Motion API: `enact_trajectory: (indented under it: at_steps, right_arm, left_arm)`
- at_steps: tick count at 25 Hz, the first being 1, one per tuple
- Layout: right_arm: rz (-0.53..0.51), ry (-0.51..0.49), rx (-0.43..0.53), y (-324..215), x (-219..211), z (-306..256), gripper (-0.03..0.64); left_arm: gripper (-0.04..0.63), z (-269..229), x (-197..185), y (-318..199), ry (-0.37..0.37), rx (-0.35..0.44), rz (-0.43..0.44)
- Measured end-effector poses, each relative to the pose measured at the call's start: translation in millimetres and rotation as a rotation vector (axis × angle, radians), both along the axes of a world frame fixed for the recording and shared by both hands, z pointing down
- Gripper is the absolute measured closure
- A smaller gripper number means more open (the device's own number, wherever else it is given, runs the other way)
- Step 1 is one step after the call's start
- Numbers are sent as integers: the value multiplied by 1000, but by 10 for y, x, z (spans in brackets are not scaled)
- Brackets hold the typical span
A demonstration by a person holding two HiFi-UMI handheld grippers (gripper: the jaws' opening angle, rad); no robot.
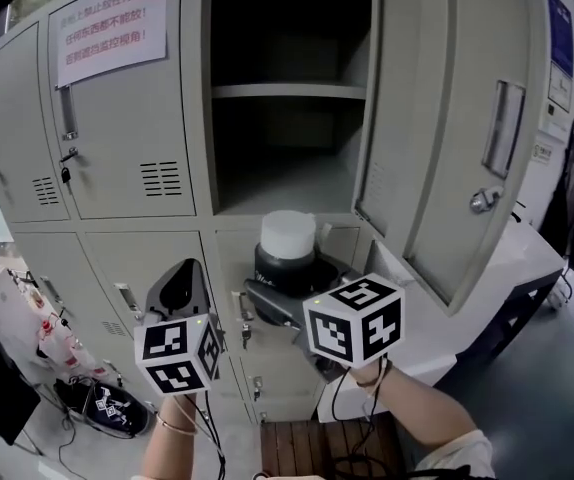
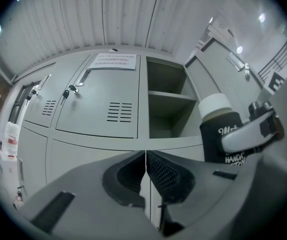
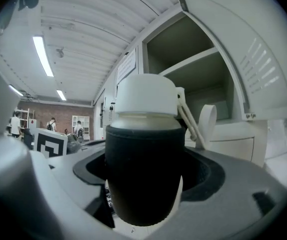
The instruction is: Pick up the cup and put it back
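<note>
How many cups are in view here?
1. The cup is gripped in the right claw, in front of the open locker. Closed lockers could hide others.

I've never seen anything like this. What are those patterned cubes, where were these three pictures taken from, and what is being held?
There is no robot: a person holds a gripper in each hand, and the patterned cubes are part of those. One picture comes from a camera on the person's head, looking down; the other two from cameras riding on each gripper. Ahead stand grey lockers, one open locker among them. The right gripper is clamped on a cup with a white lid and black sleeve. The left gripper is shut and holds nothing.
</note>
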State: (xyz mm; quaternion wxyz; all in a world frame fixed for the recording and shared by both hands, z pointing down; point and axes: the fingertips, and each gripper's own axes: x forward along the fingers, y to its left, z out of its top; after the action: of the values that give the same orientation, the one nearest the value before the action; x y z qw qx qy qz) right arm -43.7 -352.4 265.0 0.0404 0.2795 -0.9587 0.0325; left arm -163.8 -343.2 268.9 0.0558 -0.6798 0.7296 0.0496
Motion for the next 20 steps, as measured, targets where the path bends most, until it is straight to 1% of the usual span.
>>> enact_trajectory:
  at_steps: [5, 8, 17, 20]
  right_arm:
    - [-6, -14, -35, 35, 51, 174, 215]
    - [-13, -13, -33, 43, 51, 174, 215]
    - [-31, -27, 19, 41, -73, -237, 215]
    - [-23, -33, 46, 13, -119, -404, 215]
  left_arm:
    - [587, 117, 51, 33, 4, -22, -6]
    - [588, 127, 77, 32, -1, -24, -6]
    - [588, 42, 64, 42, -17, -11, -1]
    - [588, -13, 30, 29, 1, -4, 21]
